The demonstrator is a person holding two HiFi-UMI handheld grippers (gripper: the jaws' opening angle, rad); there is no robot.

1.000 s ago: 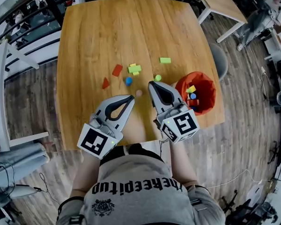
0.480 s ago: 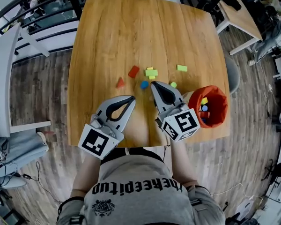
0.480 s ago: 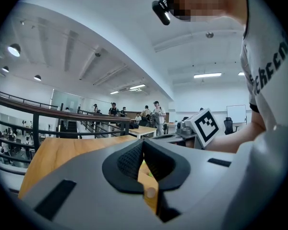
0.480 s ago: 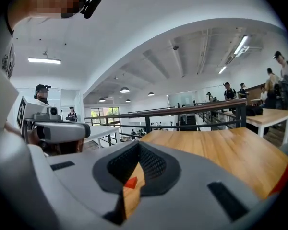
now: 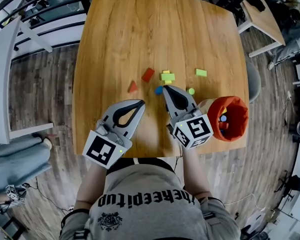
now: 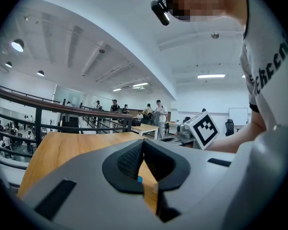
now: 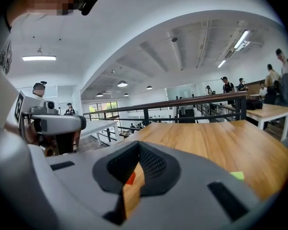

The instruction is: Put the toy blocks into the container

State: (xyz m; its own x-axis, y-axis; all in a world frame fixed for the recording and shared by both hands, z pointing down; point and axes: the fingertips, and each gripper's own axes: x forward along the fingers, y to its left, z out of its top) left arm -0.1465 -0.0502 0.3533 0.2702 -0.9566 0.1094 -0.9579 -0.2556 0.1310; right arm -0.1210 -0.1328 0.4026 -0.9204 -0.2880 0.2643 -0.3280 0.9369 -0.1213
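Note:
Loose toy blocks lie mid-table: two red ones [image 5: 148, 74] [image 5: 133, 87], a yellow-and-green cluster [image 5: 167, 76], a green slab [image 5: 201, 72], a blue block [image 5: 159, 90] and a small green round one [image 5: 191, 91]. The orange container [image 5: 236, 134] sits at the table's right front corner with several blocks inside. My right gripper [image 5: 166, 88] is shut and empty, its tip beside the blue block. My left gripper [image 5: 140, 103] is shut and empty, nearer the front edge. In the right gripper view a red block [image 7: 130, 178] shows behind the shut jaws.
The wooden table [image 5: 125, 34] is bare on its far half. A railing [image 5: 50, 6] and another table [image 5: 262, 19] lie beyond it. A grey chair [image 5: 253, 81] stands at the right side. The person's torso is at the front edge.
The head view has shifted, so blocks and container sit lower and further right. My right gripper's tip has come up beside the blue block. Both grippers stay shut.

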